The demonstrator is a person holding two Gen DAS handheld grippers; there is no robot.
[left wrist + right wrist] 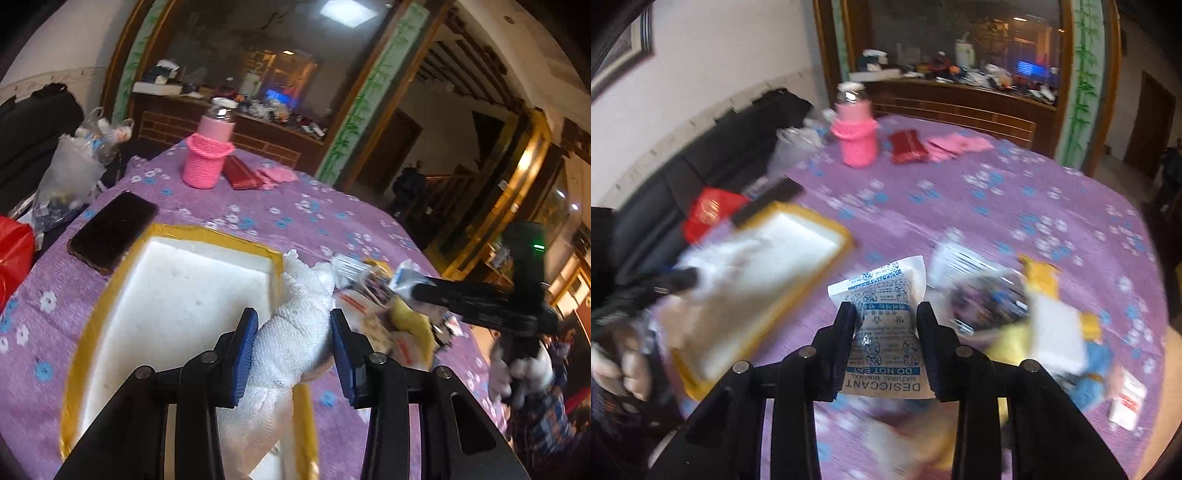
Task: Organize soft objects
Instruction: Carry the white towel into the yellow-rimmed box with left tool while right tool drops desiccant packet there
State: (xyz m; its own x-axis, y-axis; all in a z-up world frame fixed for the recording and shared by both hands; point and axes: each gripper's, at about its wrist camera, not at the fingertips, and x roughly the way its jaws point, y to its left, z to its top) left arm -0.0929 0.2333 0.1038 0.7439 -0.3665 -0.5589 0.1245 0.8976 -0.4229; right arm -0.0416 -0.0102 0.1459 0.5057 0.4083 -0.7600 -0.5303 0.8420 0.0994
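White foam forms the one tray (177,280), gold-taped at its rim, its floor bare; a white towel (291,332) hangs over its right edge, pinched between the left gripper's (293,349) narrowly parted blue pads. The right gripper (886,347) clamps one desiccant packet (886,321) above the purple flowered tablecloth (295,218). One phone (112,230) lies beside the tray; one pink-sleeved bottle (208,155) stands farther back, before a cluttered wooden cabinet (956,99).

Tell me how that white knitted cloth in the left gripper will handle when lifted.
The white knitted cloth will probably flop: it already sags and twists between the left hand-held gripper pads. It looks light, with a nubby weave unlikely to slip. Its trailing end may drag across the foam tray.
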